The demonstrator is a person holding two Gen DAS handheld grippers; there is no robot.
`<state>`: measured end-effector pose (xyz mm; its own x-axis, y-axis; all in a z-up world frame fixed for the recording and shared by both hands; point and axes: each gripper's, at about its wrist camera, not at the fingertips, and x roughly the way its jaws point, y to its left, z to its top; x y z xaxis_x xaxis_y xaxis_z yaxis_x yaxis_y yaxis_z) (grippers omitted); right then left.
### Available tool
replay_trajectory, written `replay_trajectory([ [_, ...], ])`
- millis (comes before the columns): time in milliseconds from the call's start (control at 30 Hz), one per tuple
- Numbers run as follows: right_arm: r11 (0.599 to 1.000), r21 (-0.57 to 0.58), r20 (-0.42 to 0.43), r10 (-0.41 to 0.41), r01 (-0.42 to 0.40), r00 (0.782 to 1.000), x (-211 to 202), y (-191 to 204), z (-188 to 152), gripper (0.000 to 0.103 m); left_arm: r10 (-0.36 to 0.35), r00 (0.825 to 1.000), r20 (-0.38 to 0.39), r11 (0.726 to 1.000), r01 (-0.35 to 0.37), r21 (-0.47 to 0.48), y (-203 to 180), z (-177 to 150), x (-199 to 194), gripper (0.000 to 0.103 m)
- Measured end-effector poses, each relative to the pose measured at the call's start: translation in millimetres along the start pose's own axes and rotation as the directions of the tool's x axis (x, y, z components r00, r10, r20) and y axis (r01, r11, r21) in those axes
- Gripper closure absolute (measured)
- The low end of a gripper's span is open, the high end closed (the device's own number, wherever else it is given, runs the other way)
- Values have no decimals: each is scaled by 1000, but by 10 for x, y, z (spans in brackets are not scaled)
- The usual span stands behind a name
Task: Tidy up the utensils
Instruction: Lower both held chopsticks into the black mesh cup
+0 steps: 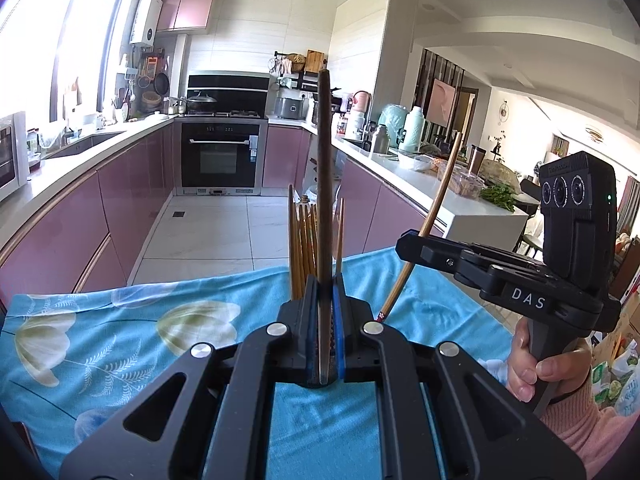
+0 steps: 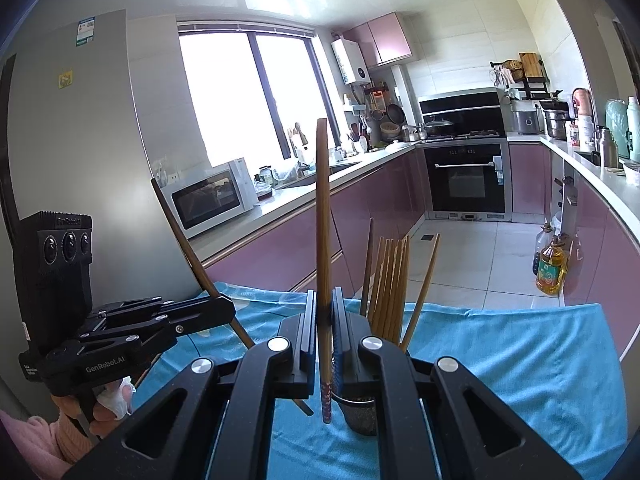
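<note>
Left wrist view: left gripper clamped on 1 dark brown wooden chopstick, upright. Right gripper pinches 1 lighter bamboo chopstick, tilted. Both are above the blue floral cloth-covered surface, near the metal mesh holder with its bundle of chopsticks. Risk: a tilted stick may catch the crowded bundle or rim, slip, or tip the holder.

Bright kitchen — pink cabinets, white counters, black oven, pale tiled floor — daylight through tall window.
</note>
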<state>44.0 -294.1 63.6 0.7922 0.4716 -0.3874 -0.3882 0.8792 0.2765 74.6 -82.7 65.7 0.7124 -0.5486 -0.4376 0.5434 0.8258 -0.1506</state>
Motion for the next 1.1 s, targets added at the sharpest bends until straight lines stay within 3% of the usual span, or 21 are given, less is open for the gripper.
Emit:
replay_trajectory([
  [1100,1000,-2,17,-17,17,1000,125,-67,213,97,23,999,39,999,-24,27,-201,111,29,95],
])
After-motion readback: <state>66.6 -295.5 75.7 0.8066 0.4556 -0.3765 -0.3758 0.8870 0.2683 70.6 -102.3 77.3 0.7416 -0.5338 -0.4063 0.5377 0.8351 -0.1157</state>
